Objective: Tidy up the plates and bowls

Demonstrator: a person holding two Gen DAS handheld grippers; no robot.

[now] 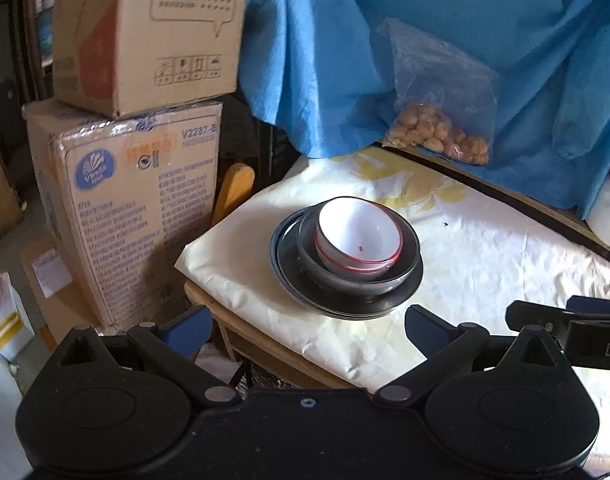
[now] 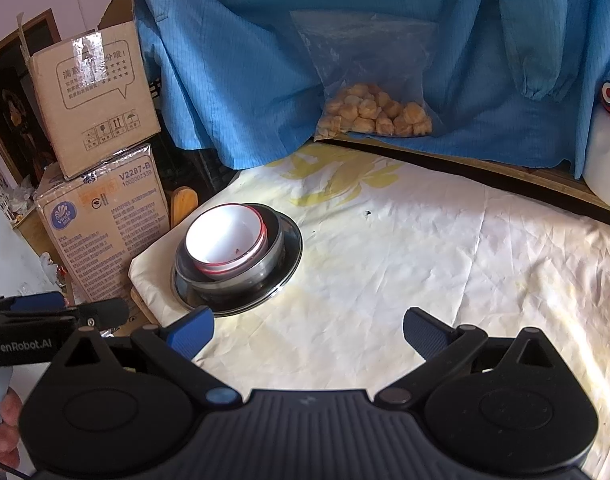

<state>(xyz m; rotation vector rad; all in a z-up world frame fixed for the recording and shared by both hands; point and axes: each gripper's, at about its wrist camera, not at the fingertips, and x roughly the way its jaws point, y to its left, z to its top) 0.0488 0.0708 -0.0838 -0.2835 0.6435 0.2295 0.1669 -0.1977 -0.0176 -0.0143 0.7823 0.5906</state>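
Bowls and plates sit in one stack near the left corner of the table point(image 2: 425, 264), which has a white crinkly cloth with yellow flowers on it. At the bottom is a dark plate point(image 1: 289, 276). In it sits a dark bowl point(image 1: 405, 264). In that are white bowls with red rims point(image 1: 357, 236), one inside the other. The top one has a tiny red speck inside.

Far left, beside the table, two cardboard boxes point(image 2: 101, 184) are piled up, the small one on the big one. An orange wooden piece point(image 1: 235, 188) pokes up between the boxes and the table.

The left gripper point(image 1: 309, 330) is low in front of the stack. Its blue tips are spread wide and hold nothing. The stack is just past them, not touching.

The right gripper point(image 2: 309, 332) is more to the right, over bare cloth. Its tips are wide apart too, with nothing in them. The stack is just past its left tip.

At the back hangs a big blue cloth point(image 2: 265, 60). A clear bag of small yellow lumps point(image 2: 379, 114) leans against it. Far right is a white jug point(image 2: 605, 160) with a blue and red top.
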